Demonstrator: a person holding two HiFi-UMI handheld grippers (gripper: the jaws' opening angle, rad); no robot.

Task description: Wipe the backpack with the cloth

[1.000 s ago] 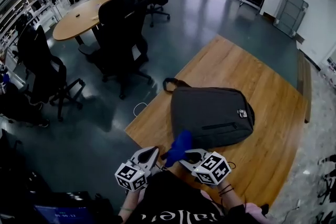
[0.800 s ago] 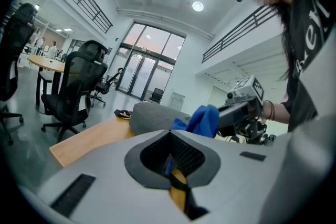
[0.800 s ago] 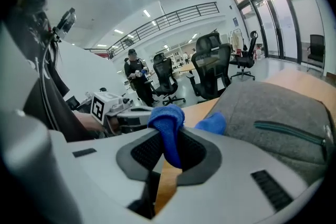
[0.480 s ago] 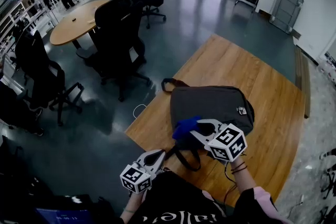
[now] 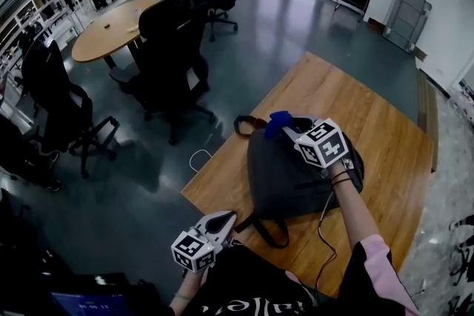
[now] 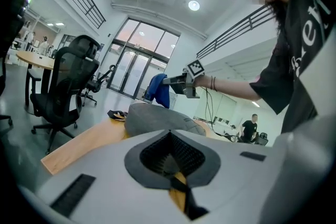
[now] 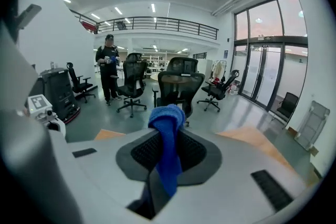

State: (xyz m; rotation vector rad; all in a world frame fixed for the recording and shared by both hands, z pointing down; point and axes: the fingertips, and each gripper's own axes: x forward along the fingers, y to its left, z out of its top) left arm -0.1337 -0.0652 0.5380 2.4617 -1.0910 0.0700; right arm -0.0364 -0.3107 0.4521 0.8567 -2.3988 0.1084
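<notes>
since half a second ago the right gripper (image 5: 295,128) has swung from the middle of the backpack (image 5: 296,177) to its far top edge, jaws clamped on the blue cloth (image 5: 279,121). backpack lies flat on the wooden table (image 5: 385,129), closed, contents unseen. left gripper (image 5: 220,221) sits at the backpack's near corner, by its strap (image 5: 261,227); a black chair (image 5: 174,48) stands beyond the backpack.

left gripper view: jaws together, pinching the black strap; the grey backpack rises just behind, cloth above it.

right gripper view: cloth hangs down between the jaws; the backpack is hidden below. chairs and a standing person (image 7: 108,68) lie beyond.
</notes>
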